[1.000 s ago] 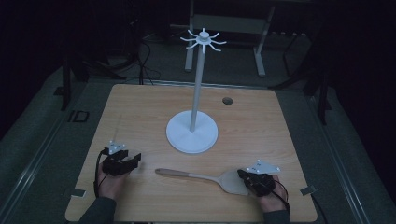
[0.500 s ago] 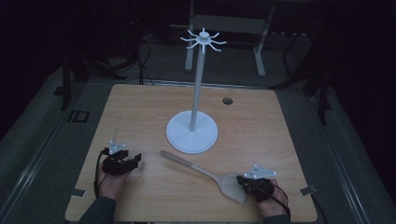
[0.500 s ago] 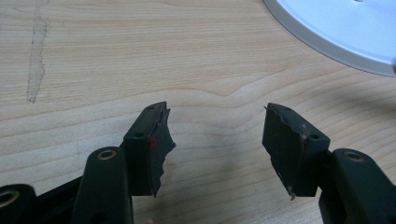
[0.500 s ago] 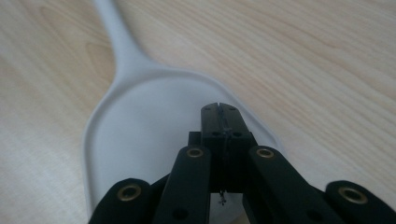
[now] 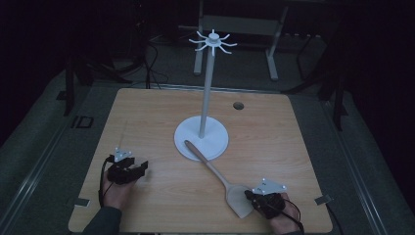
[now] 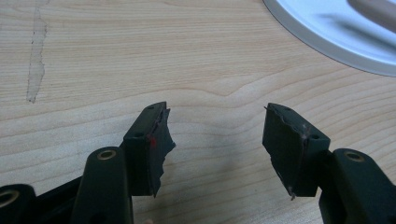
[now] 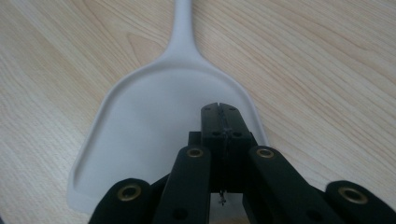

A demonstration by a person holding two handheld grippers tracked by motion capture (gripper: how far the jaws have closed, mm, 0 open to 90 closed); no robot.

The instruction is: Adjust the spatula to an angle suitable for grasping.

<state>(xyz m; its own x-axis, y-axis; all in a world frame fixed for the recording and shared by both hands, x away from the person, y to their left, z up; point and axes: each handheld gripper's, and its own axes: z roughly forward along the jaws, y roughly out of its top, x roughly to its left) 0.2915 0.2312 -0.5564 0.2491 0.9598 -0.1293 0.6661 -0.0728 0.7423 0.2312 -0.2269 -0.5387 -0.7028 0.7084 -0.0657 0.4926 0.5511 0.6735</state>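
One spatula (image 5: 220,172), swung handle-first onto the stand base (image 5: 215,147); right fingers (image 7: 219,116) clenched, left fingers (image 6: 156,140) released.

One wooden surface (image 5: 147,117) carries one white stand (image 5: 201,139) — a single round base with a single upright pole, crowned by one ring of short hooks too small to count surely. One pale spatula (image 5: 222,181) lies there, one blade and one long handle. Two tools are in view — the left tool (image 5: 128,169) and the right tool (image 5: 259,200) — each with two black jaws, and one small dark hole (image 5: 238,105) marks the far side.
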